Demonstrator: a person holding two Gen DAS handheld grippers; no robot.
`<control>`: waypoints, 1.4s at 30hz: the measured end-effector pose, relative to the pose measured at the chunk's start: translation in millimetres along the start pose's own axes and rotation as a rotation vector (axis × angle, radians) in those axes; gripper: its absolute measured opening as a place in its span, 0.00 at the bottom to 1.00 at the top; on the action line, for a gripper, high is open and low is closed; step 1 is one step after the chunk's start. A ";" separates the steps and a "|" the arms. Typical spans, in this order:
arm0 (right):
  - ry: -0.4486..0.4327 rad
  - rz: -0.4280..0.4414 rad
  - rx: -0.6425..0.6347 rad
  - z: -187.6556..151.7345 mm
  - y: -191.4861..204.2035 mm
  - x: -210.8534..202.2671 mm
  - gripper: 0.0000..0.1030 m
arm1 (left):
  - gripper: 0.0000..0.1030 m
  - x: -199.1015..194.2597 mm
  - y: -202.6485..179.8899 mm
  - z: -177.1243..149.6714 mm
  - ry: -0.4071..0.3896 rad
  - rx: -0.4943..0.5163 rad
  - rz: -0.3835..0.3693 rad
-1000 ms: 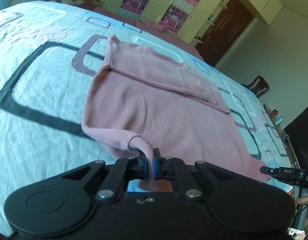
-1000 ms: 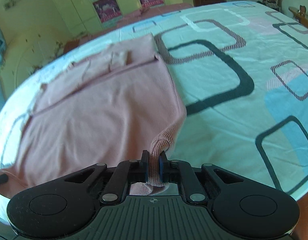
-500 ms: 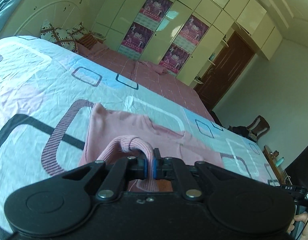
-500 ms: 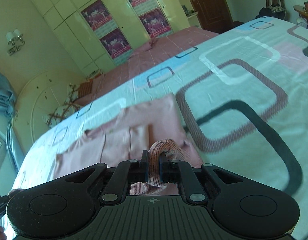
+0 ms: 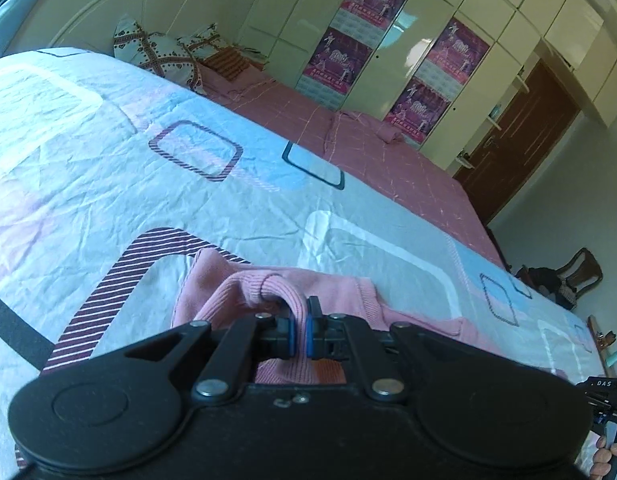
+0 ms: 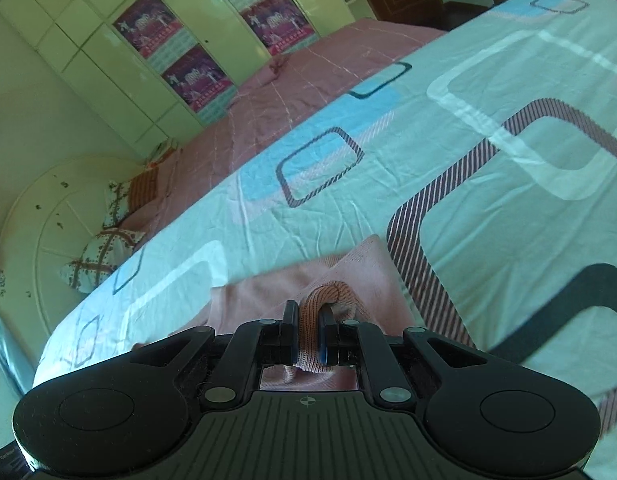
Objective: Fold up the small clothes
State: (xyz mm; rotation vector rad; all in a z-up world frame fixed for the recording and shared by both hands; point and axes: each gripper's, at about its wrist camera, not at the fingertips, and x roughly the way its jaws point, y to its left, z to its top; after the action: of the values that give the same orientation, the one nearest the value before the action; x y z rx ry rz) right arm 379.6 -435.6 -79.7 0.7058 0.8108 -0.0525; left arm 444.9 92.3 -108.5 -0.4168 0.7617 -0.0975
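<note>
Pink knit garment (image 5: 228, 296) on patterned bed (image 5: 108, 184): ribbed hem clamped in left claw (image 5: 299, 330); opposite hem corner clamped in right claw (image 6: 308, 334).

A pink ribbed knit top (image 5: 264, 292) lies on the patterned bedsheet (image 5: 108, 168), hem lifted.

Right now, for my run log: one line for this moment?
left gripper: shut on pink top | right gripper: shut on pink top | bedspread underneath
</note>
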 end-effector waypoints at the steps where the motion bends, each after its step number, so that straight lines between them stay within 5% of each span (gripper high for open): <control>1: 0.011 -0.009 -0.005 1.7 -0.4 8.9 0.08 | 0.08 7.5 0.0 -0.6 0.016 0.017 0.034; 3: 0.060 -0.026 -0.007 2.2 -4.3 27.9 0.09 | 0.17 19.2 1.1 -2.2 0.041 0.050 0.063; 5: 0.078 -0.027 0.027 3.2 -14.0 37.3 0.09 | 0.38 18.7 4.6 -1.7 0.043 0.065 0.074; 7: 0.081 0.004 0.048 5.6 -21.6 35.8 0.09 | 0.83 6.7 13.0 -0.2 0.006 0.037 0.055; 8: 0.078 0.017 0.047 7.1 -23.9 33.2 0.11 | 0.85 -1.0 16.0 0.8 -0.023 0.034 0.053; 9: 0.069 0.029 0.042 8.5 -25.3 29.7 0.14 | 0.84 -7.3 18.7 1.8 -0.035 0.041 0.045; 10: 0.054 0.034 0.037 9.8 -26.9 25.7 0.27 | 0.84 -10.7 20.5 5.6 -0.037 0.052 0.031; 11: 0.031 0.030 0.029 11.7 -25.8 22.0 0.51 | 0.84 -13.2 23.0 7.0 -0.033 0.062 0.026; 12: 0.005 0.029 0.016 13.9 -25.8 18.0 0.59 | 0.83 -14.2 24.3 8.0 -0.027 0.079 0.020; 18: -0.014 0.081 -0.123 19.8 -15.8 13.2 0.61 | 0.75 10.6 11.5 7.0 0.039 0.215 -0.023; 27: 0.045 0.036 -0.365 1.6 2.5 49.4 0.60 | 0.63 57.6 -3.0 3.6 0.108 0.358 0.020; 33: 0.109 0.046 -0.490 -3.5 8.8 66.8 0.33 | 0.15 63.1 2.6 2.2 0.162 0.390 -0.041; 38: 0.152 0.051 -0.631 -7.7 18.3 70.5 0.09 | 0.07 52.6 1.8 -0.4 0.098 0.393 -0.058; 42: -0.001 0.046 -0.594 -2.7 20.7 49.2 0.07 | 0.07 30.6 3.7 8.6 -0.041 0.304 -0.063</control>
State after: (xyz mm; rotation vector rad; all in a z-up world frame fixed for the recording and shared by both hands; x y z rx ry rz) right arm 418.6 -407.3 -102.9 0.1621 0.7575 0.2229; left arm 472.7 91.4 -124.3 -0.1525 0.6804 -0.2596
